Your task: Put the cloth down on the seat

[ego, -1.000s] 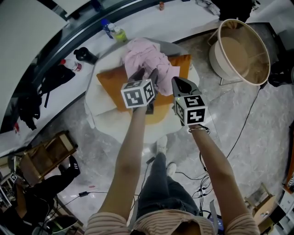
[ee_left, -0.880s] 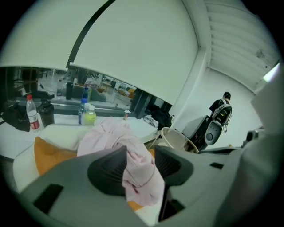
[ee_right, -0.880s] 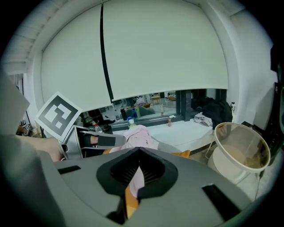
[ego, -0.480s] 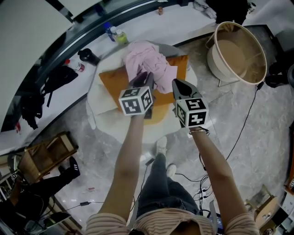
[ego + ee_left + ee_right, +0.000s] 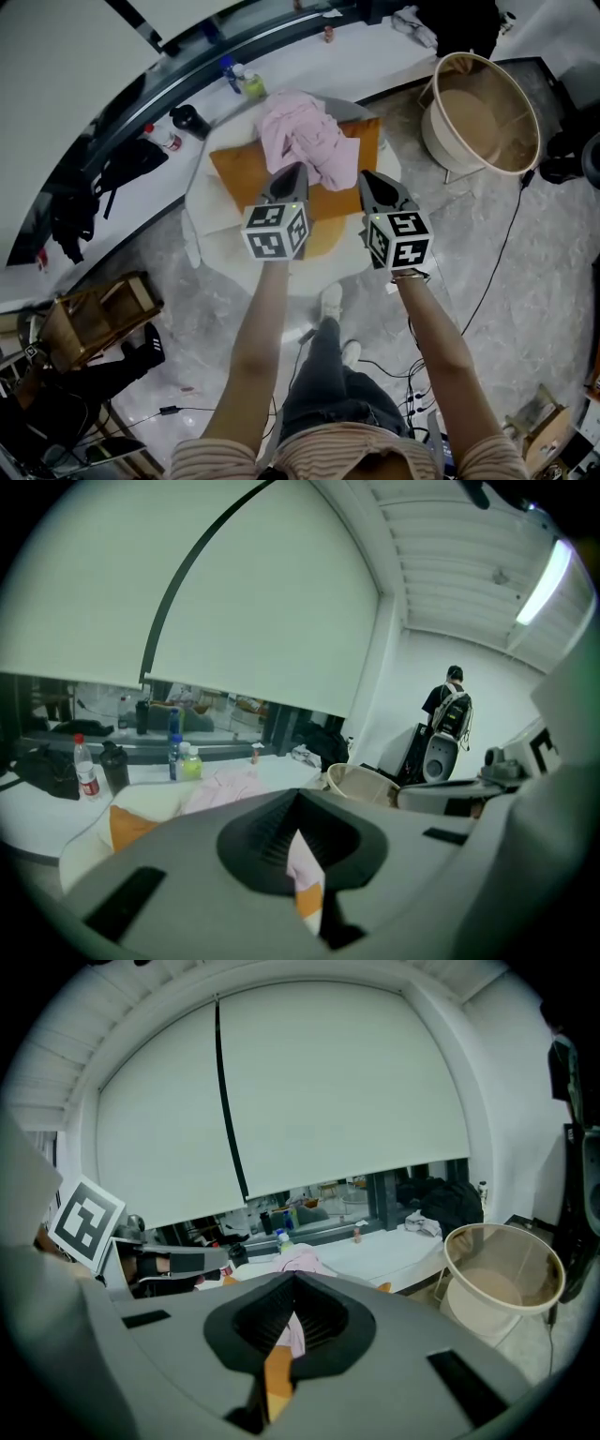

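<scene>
Cloth [image 5: 305,139] lies bunched near the upper edge of the seat [image 5: 199,208] and might slip off, while left tongs [image 5: 291,172] and right tongs [image 5: 371,180] hang pressed together, empty.

Round white seat [image 5: 202,220], orange cushion [image 5: 239,173] on it, pink cloth [image 5: 305,136] on cushion

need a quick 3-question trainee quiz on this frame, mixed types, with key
1. Pick one: the pink cloth lies on A) the orange seat cushion, B) the floor, C) the round basket.
2. True or false: the left gripper is holding the cloth.
3. Fill in: the right gripper has its jaws ____.

Key: 1 A; 2 false, it is shut on nothing, short of the cloth; 3 shut.
</scene>
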`<state>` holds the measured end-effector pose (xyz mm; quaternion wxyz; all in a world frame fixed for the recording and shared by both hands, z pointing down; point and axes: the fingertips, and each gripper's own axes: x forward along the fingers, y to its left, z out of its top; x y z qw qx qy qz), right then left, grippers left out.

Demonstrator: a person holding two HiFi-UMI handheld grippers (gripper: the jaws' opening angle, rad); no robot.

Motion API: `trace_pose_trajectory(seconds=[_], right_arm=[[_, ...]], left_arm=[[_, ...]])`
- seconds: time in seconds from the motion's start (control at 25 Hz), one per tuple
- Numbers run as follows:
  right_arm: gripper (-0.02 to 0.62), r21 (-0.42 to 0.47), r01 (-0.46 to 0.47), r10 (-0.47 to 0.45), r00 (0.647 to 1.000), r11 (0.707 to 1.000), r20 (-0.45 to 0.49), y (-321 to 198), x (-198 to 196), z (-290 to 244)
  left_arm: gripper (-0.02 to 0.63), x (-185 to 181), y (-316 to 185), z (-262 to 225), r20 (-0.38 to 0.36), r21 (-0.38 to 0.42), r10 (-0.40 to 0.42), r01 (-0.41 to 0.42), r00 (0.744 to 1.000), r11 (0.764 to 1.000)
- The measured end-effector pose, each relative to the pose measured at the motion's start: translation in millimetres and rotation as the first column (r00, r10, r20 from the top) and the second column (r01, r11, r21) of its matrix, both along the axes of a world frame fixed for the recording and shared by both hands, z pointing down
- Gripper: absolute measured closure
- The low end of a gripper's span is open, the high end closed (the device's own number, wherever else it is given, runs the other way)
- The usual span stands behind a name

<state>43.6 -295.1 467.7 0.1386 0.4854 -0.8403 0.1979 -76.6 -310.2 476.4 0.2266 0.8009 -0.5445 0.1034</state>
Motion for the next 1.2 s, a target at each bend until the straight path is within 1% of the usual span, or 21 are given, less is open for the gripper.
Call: trace_pose_trajectory(seconds=[0.12, 0.2, 0.4, 0.52, 1.0, 1.2], right_arm=[[0.588, 0.028, 0.003, -0.003, 1.0, 1.0, 0.015, 11, 6, -11], [0.588, 0.048, 0.002, -0.003, 1.0, 0.999, 0.025, 19, 9, -18], [0.588, 0.084, 0.009, -0.013, 0.999, 0.996, 0.05, 34, 13, -33], [0.588, 0.096, 0.021, -0.026, 0.998, 0.995, 0.054, 45, 14, -40], [0.588, 0.164, 0.019, -0.032, 0.996, 0.986, 0.082, 85, 30, -77], [0.588, 0.191, -0.001, -0.02, 0.994, 0.982, 0.11, 103, 37, -94]], left_arm=[[0.594, 0, 16, -13, 0.034, 0.042, 0.012, -0.014, 0.999, 0.999], [0.594, 1, 26, -20, 0.042, 0.062, 0.02, -0.023, 0.999, 0.998], [0.594, 6, 46, -40, 0.037, 0.106, 0.029, -0.033, 0.999, 0.994], [0.594, 12, 58, -53, 0.019, 0.128, 0.029, -0.032, 0.999, 0.991], [0.594, 25, 98, -88, 0.015, 0.174, 0.021, -0.023, 1.0, 0.984], [0.594, 29, 114, -99, 0.002, 0.179, 0.027, -0.027, 1.0, 0.983]])
